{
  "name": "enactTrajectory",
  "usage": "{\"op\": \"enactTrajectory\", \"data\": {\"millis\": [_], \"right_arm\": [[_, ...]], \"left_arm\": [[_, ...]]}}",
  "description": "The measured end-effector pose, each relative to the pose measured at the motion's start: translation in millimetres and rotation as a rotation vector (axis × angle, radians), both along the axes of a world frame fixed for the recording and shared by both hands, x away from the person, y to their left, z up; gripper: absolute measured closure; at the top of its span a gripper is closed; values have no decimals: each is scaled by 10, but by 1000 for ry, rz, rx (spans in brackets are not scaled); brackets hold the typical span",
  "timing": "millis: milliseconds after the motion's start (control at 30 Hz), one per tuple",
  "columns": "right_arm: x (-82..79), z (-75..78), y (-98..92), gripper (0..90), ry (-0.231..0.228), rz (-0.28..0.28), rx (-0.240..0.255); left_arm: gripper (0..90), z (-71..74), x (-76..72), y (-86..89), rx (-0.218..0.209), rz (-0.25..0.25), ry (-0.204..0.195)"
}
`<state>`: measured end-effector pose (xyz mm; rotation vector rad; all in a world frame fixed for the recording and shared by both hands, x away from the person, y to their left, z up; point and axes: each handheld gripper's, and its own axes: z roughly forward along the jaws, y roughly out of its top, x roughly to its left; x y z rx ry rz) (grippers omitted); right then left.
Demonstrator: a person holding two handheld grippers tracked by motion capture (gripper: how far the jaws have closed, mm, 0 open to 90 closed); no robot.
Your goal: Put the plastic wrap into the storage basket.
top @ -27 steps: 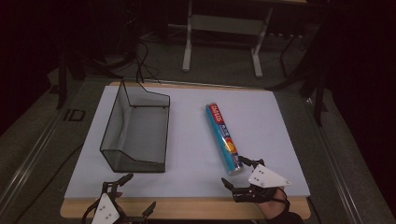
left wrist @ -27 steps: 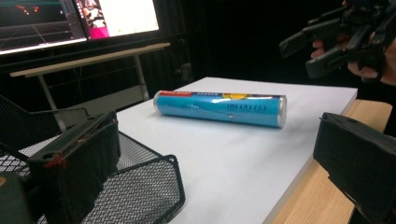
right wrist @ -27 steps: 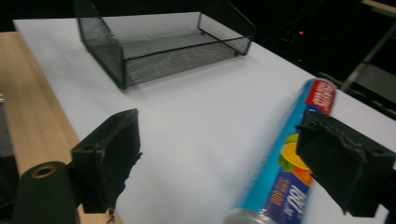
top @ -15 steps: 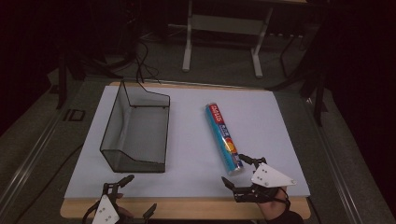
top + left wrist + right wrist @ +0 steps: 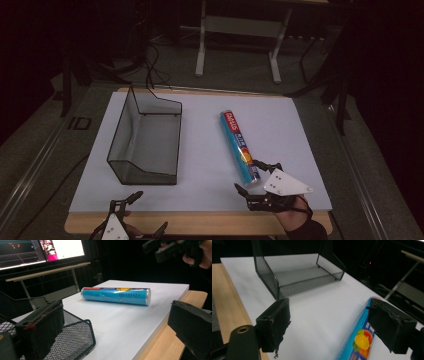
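The blue roll [image 5: 240,147] lies flat on the white sheet [image 5: 300,140] that covers the wooden table [image 5: 200,224], right of centre. Its long axis runs from about 11 o'clock at the far, red-capped end to 5 o'clock at the near end in the high view.

The right gripper [image 5: 252,176] sits at the near end of the roll, at roughly 5 o'clock on the sheet. Its jaws stand apart. In the right gripper view the roll [image 5: 359,340] lies against the right-hand jaw, while the left-hand jaw is clear of it with bare sheet between. The pads do not clamp the roll.

The left gripper [image 5: 131,210] is at 7 o'clock, on the near table edge. Its jaws are wide, with nothing between them.

The black mesh basket [image 5: 145,145] stands at 9 o'clock on the sheet, well apart from the roll, its open top upward.
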<state>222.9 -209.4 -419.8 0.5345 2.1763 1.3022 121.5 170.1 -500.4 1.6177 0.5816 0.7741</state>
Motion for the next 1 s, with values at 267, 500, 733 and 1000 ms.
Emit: {"op": "enactTrajectory", "data": {"millis": [267, 500, 733, 1000], "right_arm": [[119, 252, 92, 128, -24, 7, 45], [387, 333, 121, 129, 14, -79, 17], [617, 385, 110, 114, 39, -127, 24], [915, 432, 108, 108, 79, -168, 15]], "left_arm": [[13, 6, 17, 7, 3, 2, -4], [13, 5, 29, -4, 5, -26, -10], [13, 0, 45, -16, 9, -25, -5], [13, -2, 57, -21, 10, -34, 0]]}}
